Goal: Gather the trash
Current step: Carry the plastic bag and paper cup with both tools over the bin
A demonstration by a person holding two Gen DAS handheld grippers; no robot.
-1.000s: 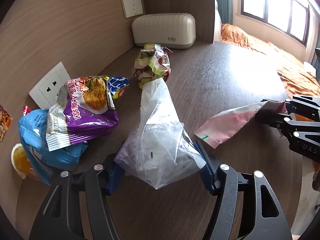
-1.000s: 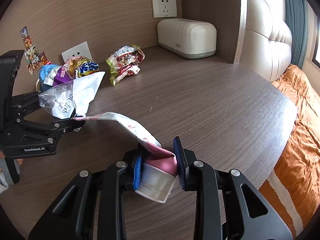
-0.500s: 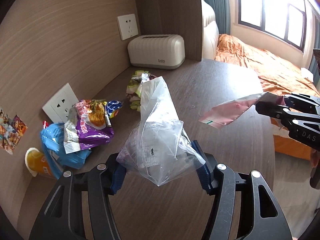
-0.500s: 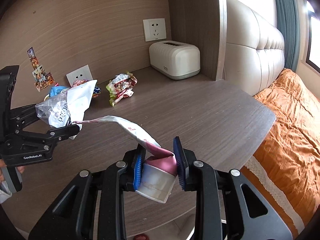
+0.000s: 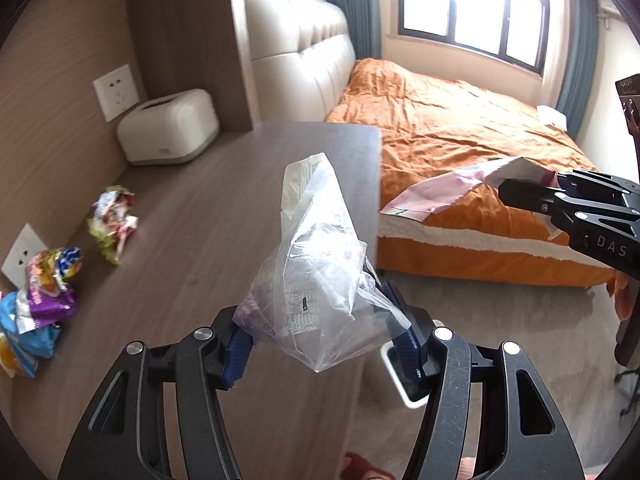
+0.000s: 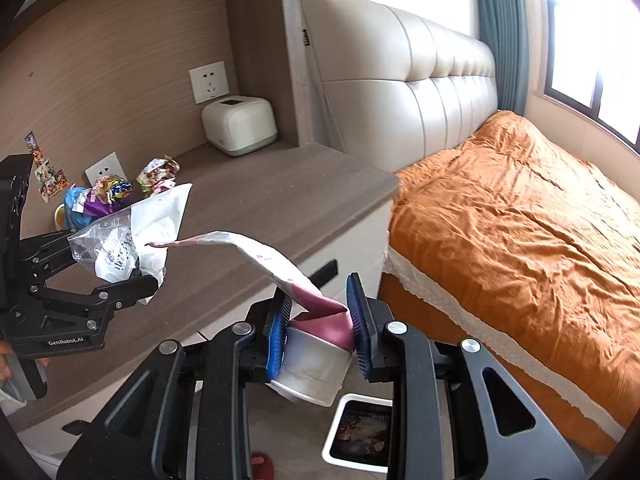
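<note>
A crumpled clear plastic bag (image 5: 316, 276) is clamped in the left gripper (image 5: 322, 344) above the desk edge (image 5: 374, 216), the right gripper (image 6: 318, 330) pinches a pink-and-white wrapper (image 6: 276, 264), with open floor and a white bin (image 6: 362, 436) at 6 o'clock.

At the bottom centre, the left gripper (image 5: 320, 344) pinches a crumpled clear plastic bag (image 5: 316, 276) between its blue pads. At the right edge, the right gripper (image 5: 520, 188) clamps a pink-and-white wrapper (image 5: 444, 192). At far left, colourful crumpled snack packets (image 5: 48, 292) lie on the brown wooden desk (image 5: 224, 216), with an orange bedspread (image 5: 448, 128) beyond.
</note>
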